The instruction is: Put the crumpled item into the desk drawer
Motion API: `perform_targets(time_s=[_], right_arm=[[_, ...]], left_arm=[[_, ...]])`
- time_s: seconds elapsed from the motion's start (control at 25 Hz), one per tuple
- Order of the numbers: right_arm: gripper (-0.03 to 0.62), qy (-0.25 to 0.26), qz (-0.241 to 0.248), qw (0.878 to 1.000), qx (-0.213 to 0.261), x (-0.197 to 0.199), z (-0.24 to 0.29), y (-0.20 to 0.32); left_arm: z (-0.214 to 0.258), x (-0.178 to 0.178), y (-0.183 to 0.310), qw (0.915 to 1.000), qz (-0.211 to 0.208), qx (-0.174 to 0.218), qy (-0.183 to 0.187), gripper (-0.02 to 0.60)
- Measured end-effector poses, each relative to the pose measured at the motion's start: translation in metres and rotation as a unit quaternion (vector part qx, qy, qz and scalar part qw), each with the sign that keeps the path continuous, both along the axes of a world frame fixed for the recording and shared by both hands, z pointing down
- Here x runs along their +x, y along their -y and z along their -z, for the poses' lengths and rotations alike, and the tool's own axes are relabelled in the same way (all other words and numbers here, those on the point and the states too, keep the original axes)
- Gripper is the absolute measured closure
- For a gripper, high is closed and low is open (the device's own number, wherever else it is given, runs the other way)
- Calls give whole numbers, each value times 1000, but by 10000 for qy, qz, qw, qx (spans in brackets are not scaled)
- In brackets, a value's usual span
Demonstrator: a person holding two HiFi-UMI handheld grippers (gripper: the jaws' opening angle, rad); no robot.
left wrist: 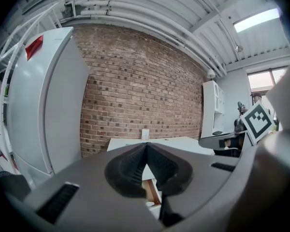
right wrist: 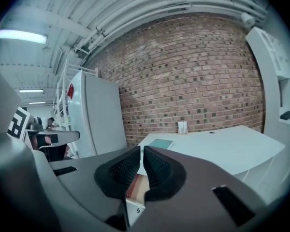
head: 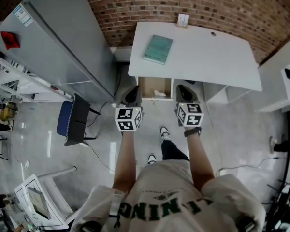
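Drawer (head: 149, 87): open at frame centre, projecting past the desk (head: 203, 57) front edge.
Crumpled item (head: 160, 93): inside drawer, right part.
Left gripper (head: 132, 93): jaws together, empty, at drawer's left.
Right gripper (head: 184, 92): jaws nearly together, empty, at drawer's right.
Card (head: 183, 20): desk's back edge; print illegible.

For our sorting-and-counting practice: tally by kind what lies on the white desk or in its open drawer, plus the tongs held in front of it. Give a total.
Teal book: 1
Small white card at the back edge of the desk: 1
Crumpled white item in the drawer: 1
Tongs: 2, the left tongs and the right tongs
Total: 5
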State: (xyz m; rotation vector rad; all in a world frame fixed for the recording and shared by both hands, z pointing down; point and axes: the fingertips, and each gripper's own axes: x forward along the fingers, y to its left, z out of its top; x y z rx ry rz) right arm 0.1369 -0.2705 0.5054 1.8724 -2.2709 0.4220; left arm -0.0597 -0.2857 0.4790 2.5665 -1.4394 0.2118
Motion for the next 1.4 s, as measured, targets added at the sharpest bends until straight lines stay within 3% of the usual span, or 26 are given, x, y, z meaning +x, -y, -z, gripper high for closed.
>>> perform_targets(time_s=[0.52, 1.08, 1.4], right_arm=[[592, 69, -215, 9966, 789, 4, 75, -14], [592, -33, -133, 9956, 928, 12, 81, 16], [592, -98, 42, 9975, 693, 20, 55, 54]], left_arm=[[62, 6, -9, 9986, 28, 520, 67, 587], [57, 2, 19, 9984, 198, 527, 46, 586], [31, 3, 59, 9987, 417, 308, -14, 588]])
